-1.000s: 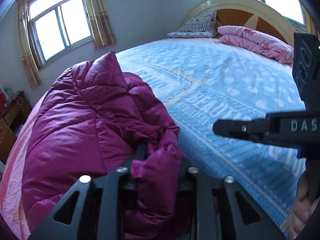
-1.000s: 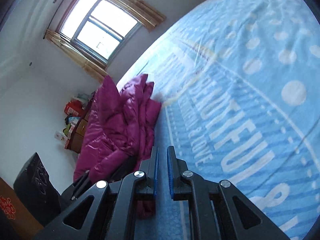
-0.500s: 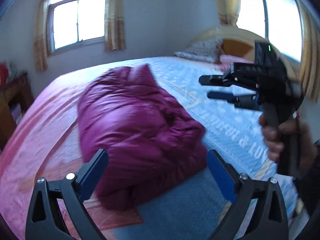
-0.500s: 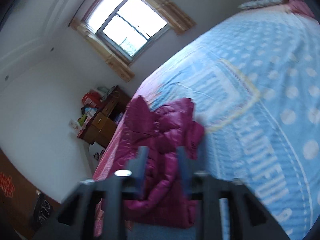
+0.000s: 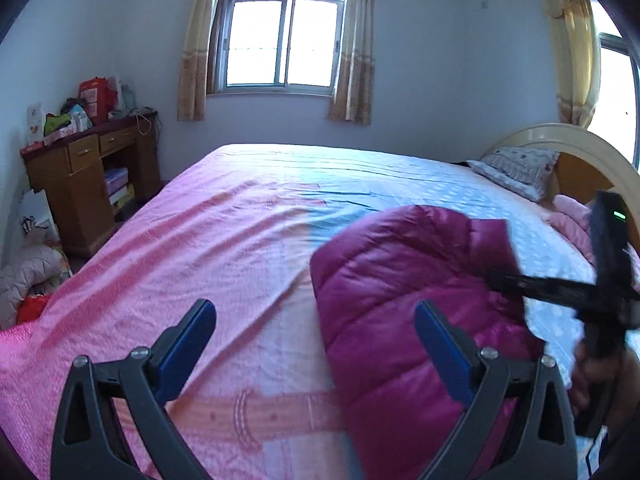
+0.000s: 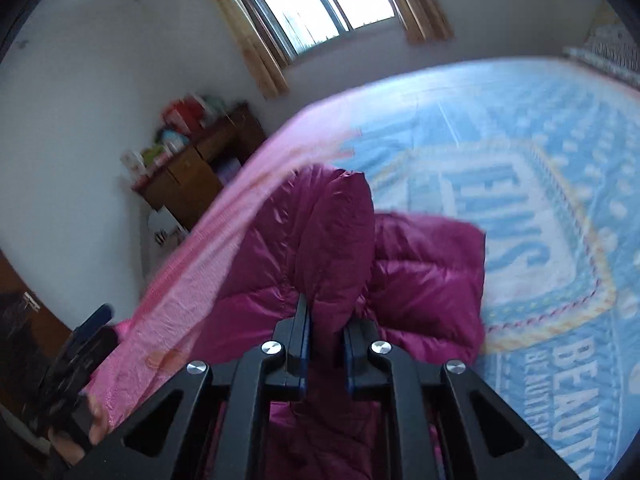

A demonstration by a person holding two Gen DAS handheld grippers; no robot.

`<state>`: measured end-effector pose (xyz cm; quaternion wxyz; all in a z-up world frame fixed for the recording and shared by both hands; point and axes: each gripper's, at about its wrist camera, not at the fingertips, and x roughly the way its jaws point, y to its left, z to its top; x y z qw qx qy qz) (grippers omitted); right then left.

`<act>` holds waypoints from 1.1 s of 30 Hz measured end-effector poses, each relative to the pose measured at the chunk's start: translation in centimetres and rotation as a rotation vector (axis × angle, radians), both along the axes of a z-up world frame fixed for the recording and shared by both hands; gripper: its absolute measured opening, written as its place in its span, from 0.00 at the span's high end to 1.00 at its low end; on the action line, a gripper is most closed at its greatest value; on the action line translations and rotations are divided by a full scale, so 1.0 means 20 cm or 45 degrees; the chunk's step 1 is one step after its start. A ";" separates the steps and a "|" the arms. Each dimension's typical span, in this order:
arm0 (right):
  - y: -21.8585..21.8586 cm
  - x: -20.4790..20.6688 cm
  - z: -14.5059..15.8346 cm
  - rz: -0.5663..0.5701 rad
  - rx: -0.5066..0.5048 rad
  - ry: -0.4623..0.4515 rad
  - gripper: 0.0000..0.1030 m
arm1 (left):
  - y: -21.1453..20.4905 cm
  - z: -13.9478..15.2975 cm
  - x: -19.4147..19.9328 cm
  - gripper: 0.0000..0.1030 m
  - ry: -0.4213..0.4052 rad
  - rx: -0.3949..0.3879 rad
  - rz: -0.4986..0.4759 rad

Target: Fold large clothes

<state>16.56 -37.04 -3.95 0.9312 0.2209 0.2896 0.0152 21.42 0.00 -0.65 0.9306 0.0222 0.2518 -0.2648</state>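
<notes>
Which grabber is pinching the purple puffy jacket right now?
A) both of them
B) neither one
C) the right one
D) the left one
C: in the right wrist view the right gripper has a fold of the jacket squeezed between its fingers, while in the left wrist view the left gripper is spread wide open over the bed with nothing in it.

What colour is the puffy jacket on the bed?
Magenta-purple, quilted jacket; clearest in the right wrist view.
</notes>
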 end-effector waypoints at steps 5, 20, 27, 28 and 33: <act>-0.12 -0.20 -0.12 -0.150 0.151 -0.057 0.88 | -0.23 -0.03 0.05 0.02 0.067 0.017 -0.037; -0.36 -0.33 -0.62 -0.277 0.618 0.000 0.89 | -0.58 -0.37 -0.05 0.00 0.072 0.336 -0.190; -0.34 -0.47 -0.30 -0.451 0.262 -0.013 0.87 | -0.59 -0.38 -0.03 0.00 0.081 0.371 -0.160; -0.31 -0.50 -0.22 -0.473 0.158 -0.055 0.87 | -0.59 -0.39 -0.03 0.00 0.084 0.373 -0.156; -0.14 -0.27 0.06 -0.262 -0.157 -0.028 0.87 | -0.61 -0.39 -0.04 0.00 0.065 0.397 -0.140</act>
